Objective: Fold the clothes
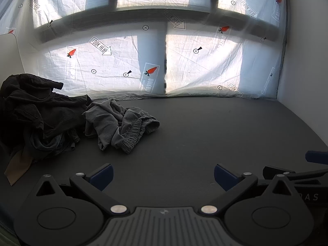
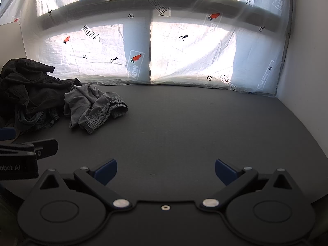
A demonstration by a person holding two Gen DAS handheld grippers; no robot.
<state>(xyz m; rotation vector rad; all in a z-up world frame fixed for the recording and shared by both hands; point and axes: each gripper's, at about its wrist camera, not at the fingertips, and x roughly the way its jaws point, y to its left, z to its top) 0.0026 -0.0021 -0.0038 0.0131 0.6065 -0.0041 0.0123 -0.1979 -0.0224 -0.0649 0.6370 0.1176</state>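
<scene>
The backlit white sheet (image 1: 114, 65) at the far side carried repeated "LOOK HERE" arrows (image 1: 100, 46), red carrot marks (image 1: 151, 70) and small crossed circles; its boxed lettering read reversed and was not legible. The left gripper (image 1: 163, 176) was spread wide with nothing between its blue pads (image 1: 222, 175), low over the dark mat (image 1: 205, 127). The right gripper (image 2: 166, 172) was likewise spread and empty. A crumpled grey pair of shorts (image 1: 121, 123) lay at far left on the mat, touching a heap of black garments (image 1: 34, 112) further left. Centre and right of the mat lay open up to the white wall (image 1: 303, 71). The right wrist view alone showed "obot.AI" on the neighbouring gripper's body (image 2: 14, 168); the left view alone showed a tan corner (image 1: 17, 169) under the black heap.
</scene>
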